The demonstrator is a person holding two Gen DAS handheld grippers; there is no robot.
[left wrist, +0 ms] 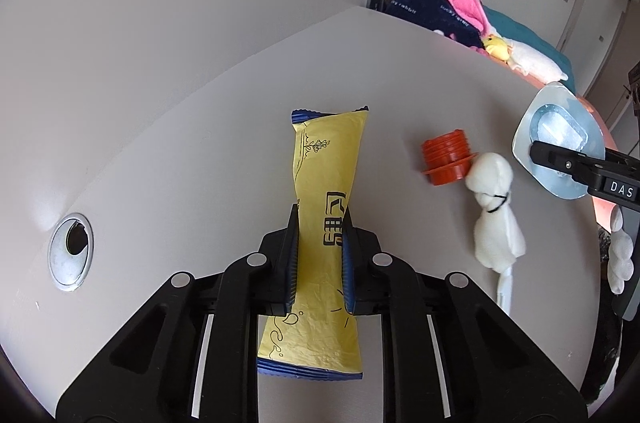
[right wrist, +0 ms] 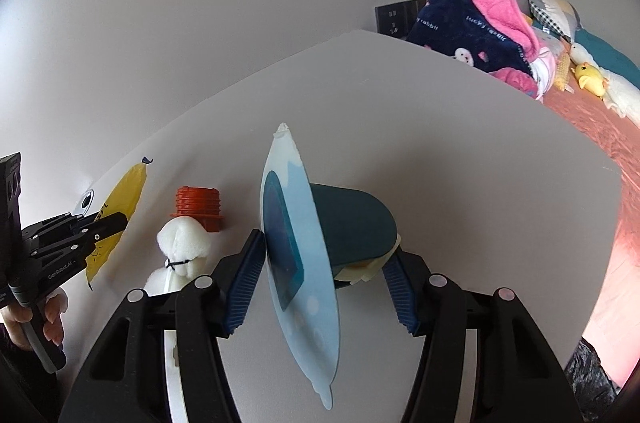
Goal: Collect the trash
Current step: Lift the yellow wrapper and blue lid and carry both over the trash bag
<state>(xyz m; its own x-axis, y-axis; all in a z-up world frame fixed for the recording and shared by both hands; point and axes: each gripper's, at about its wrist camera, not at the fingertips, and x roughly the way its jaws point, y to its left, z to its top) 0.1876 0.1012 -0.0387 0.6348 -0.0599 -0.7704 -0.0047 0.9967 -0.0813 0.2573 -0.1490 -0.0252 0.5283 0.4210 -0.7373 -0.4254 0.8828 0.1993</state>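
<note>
Wrapper (left wrist: 326, 223) long axis runs along left claw (left wrist: 320, 223), clamped mid-length. Right claw (right wrist: 324, 255) grips cup (right wrist: 348, 227) across counter (left wrist: 200, 143); cap (left wrist: 446, 161) nearer right.

a bedroom in a home: a white desk surface (left wrist: 180, 127) with a metal cable port (left wrist: 71, 251) stands beside a bed (right wrist: 580, 127) piled with a fleece blanket (right wrist: 472, 27), pillows and a yellow duck plush (right wrist: 589, 76).
</note>
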